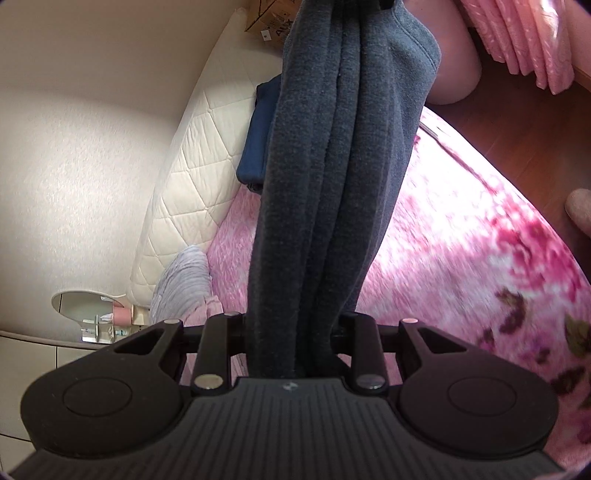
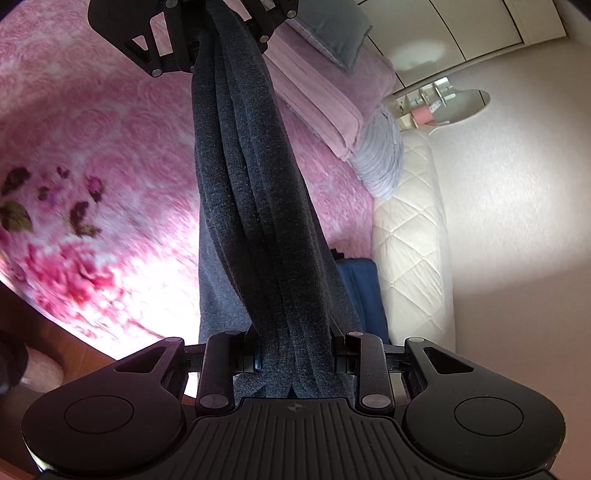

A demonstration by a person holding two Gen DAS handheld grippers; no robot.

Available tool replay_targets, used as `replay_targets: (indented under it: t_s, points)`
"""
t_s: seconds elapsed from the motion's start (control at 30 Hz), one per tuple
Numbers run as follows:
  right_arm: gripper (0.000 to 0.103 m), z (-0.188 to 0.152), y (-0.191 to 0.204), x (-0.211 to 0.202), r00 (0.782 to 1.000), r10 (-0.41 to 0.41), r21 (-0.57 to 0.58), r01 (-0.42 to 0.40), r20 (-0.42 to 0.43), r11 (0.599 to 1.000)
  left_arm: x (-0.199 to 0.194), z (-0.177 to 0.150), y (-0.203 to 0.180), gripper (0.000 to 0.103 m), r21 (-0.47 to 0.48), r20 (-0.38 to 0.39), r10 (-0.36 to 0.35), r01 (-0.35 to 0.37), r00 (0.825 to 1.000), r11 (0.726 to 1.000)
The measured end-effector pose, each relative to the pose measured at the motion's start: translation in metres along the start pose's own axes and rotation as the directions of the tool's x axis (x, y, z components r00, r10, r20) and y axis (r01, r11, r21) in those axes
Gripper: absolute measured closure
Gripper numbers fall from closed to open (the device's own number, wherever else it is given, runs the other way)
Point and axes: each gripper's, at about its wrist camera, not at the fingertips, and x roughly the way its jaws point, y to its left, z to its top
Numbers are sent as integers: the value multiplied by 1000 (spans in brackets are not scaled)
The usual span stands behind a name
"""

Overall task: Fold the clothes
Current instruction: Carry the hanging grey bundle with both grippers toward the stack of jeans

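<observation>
Above the pink floral blanket, beside a quilted white mattress edge, left gripper and right gripper each clamp the gray garment, stretched between the 2.

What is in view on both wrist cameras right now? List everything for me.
dark grey garment: 1, bunched lengthwise, stretched between both grippers above the bed
floral blanket: 1, pink, covering the bed
navy folded cloth: 1, on the blanket by the quilted edge
quilted mattress edge: 1, cream, along the wall
lilac striped pillow: 1, at the bed's head
folded pink cloth: 1, beside that pillow
grey cushion: 1, behind it
shelf: 1, white, on the wall, small items on it
cardboard box: 1, brown, at the bed's far end
pink curtain: 1
left gripper: clamped on the garment
right gripper: clamped on the garment
</observation>
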Motion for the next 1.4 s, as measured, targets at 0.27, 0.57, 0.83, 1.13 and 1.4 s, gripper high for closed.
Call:
replay_targets:
  t_s: [0.27, 0.57, 0.83, 1.13, 1.4]
  points:
    - [74, -57, -52, 26, 1000, 10, 11, -11, 9, 1000, 35, 62, 21, 77, 0, -9, -3, 3, 1000, 1000]
    - [74, -91, -85, 37, 1000, 1, 41, 0, -15, 999, 56, 94, 35, 77, 32, 33, -13, 12, 999, 999]
    - [74, -89, -100, 42, 996, -14, 78, 21, -94, 997, 75, 101, 50, 77, 75, 136, -16, 6, 991, 997]
    - [74, -81, -139, 60, 990, -62, 95, 75, -130, 993, 114, 116, 96, 77, 64, 186, 34, -47, 982, 997]
    - [74, -99, -220, 128, 993, -93, 60, 97, -69, 993, 195, 158, 162, 77, 23, 140, 106, -110, 985, 994]
